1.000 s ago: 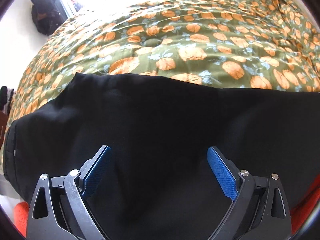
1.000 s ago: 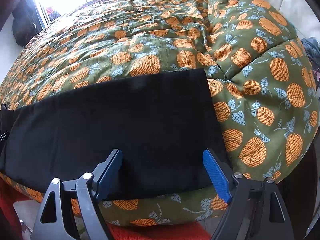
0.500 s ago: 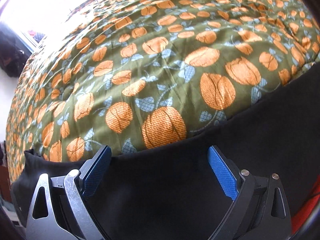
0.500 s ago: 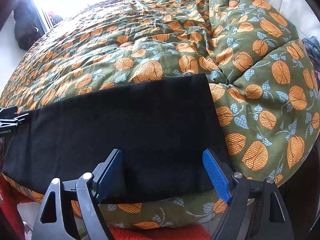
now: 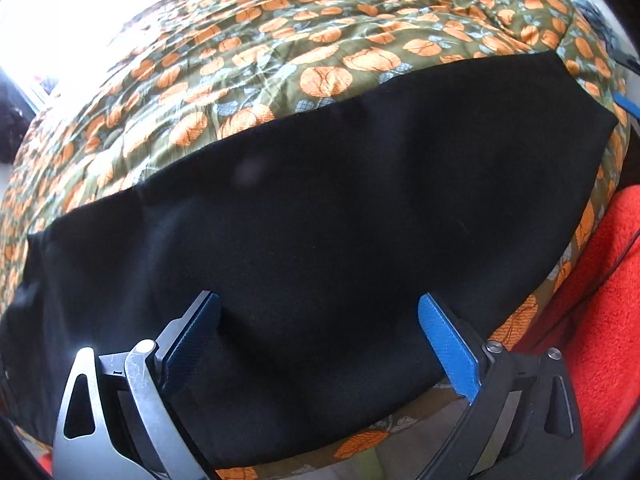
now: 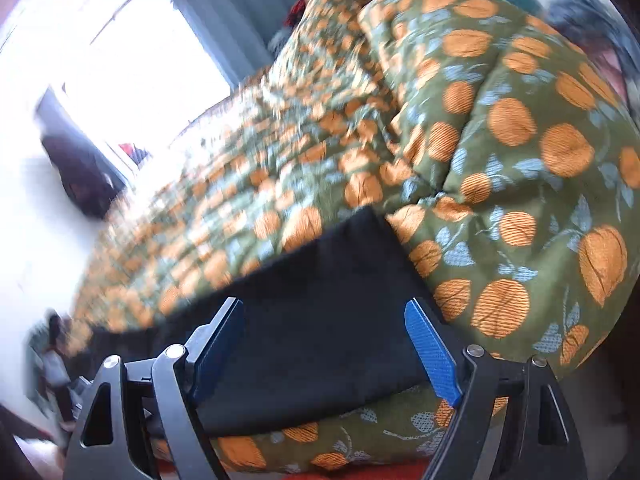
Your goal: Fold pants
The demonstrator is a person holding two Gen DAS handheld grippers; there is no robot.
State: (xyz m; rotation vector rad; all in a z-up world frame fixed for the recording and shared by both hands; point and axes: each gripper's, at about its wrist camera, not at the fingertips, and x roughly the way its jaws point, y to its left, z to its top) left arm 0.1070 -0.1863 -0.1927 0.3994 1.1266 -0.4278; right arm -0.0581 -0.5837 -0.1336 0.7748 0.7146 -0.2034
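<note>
two pairs of tongs hang over one pair of black pants [image 5: 320, 216] spread flat on a green quilt [image 5: 280, 60] printed with orange fruit. starting at the left, the left gripper [image 5: 318, 336] stands with its blue pads [image 5: 448, 352] spread wide apart and nothing pinched between them; the dark cloth fills the whole gap between the fingers and runs well beyond both of them, out to the left edge of the view and, on the right, up to a straight hem near the bed's side. beyond its fingertips the far edge of the pants crosses the quilt in a long slanting line. right of its right finger, past the quilt's edge, lies a red fuzzy fabric [image 5: 600, 300], and further up that side a small blue piece shows, too little of it to tell what it is. moving right, the right gripper [image 6: 324, 340] is likewise spread, pads [image 6: 430, 354] apart and gripping nothing; this view is blurred. between its fingers lies the end of the pants [image 6: 320, 300], whose hem runs just inside the right finger, with the bare quilt [image 6: 520, 160] swelling up to the right of that finger. far to the left of its left finger a bright window [image 6: 120, 60] with a grey curtain shows.
</note>
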